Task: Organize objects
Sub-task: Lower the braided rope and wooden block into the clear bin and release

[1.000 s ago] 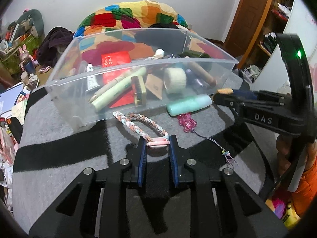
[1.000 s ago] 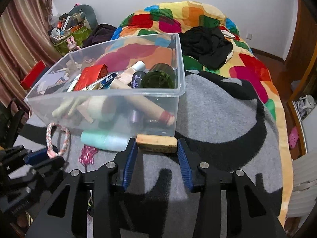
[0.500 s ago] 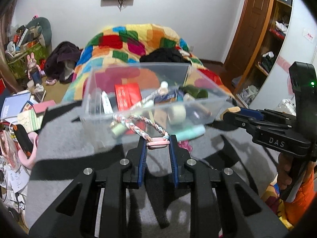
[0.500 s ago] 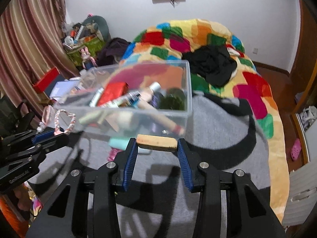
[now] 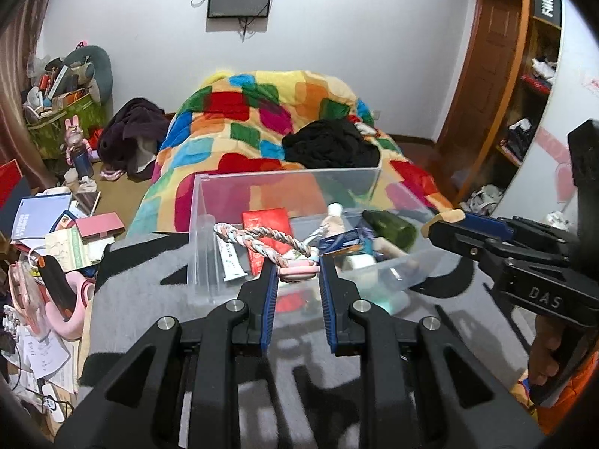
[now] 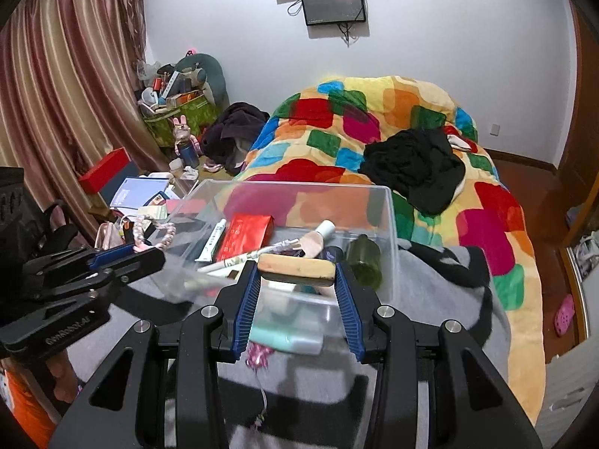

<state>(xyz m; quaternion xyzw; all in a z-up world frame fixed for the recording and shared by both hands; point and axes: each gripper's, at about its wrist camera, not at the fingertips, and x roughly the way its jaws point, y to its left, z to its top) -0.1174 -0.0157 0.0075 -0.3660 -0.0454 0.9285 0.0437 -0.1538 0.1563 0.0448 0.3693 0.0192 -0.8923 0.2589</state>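
A lived-in home bedroom: a bed (image 6: 486, 224) under a bright patchwork quilt (image 5: 269, 112) fills the middle, with black clothes (image 6: 411, 168) dumped on it at 2 o'clock. A small screen (image 6: 334, 3) hangs on the white wall at 12 o'clock, striped curtains (image 6: 56, 93) fall at 9 o'clock, and a wooden door (image 5: 483, 75) and shelves (image 5: 531, 93) stand at 3 o'clock. Books, papers and a stuffed green bag (image 6: 179, 112) clutter the floor at 10 o'clock, beside a rabbit toy (image 6: 183, 131).

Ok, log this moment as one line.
left gripper: holds pink braided rope loop | right gripper: holds tan wooden block | both near clear plastic bin
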